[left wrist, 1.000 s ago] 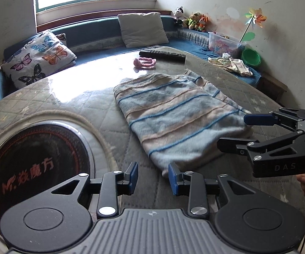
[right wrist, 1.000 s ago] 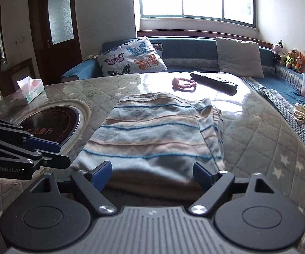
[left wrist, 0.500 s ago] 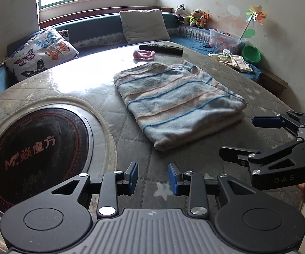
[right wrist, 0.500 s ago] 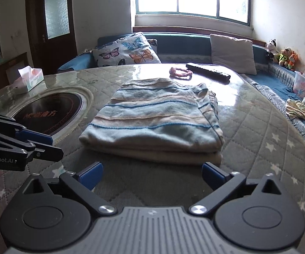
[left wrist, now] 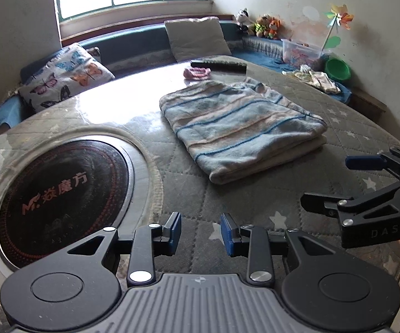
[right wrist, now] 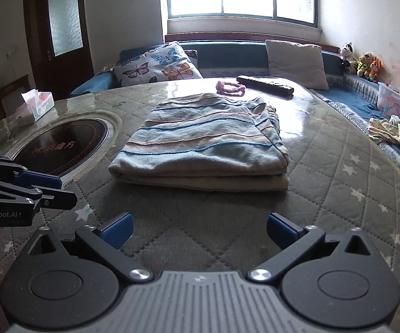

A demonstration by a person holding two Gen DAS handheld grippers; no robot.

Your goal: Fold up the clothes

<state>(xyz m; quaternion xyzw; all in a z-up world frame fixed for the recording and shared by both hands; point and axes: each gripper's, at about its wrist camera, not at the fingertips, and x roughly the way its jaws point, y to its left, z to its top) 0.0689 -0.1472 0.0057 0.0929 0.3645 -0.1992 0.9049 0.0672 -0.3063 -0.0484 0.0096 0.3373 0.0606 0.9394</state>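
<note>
Folded striped sweater (right wrist: 200, 149) lying flat on quilted table cover (right wrist: 338, 194), left gripper (left wrist: 200, 233) parted and empty, right gripper (right wrist: 199, 229) just widened, spread fully, nothing between, both short of garment.

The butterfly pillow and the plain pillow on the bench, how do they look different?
The butterfly pillow is white with a print of blue, orange and dark butterflies; the plain pillow is one pale grey-beige colour with no pattern. The butterfly pillow sits at the left end of the bench, the plain pillow nearer the right, by the soft toys. Both lean against the blue backrest, behind the table.
</note>
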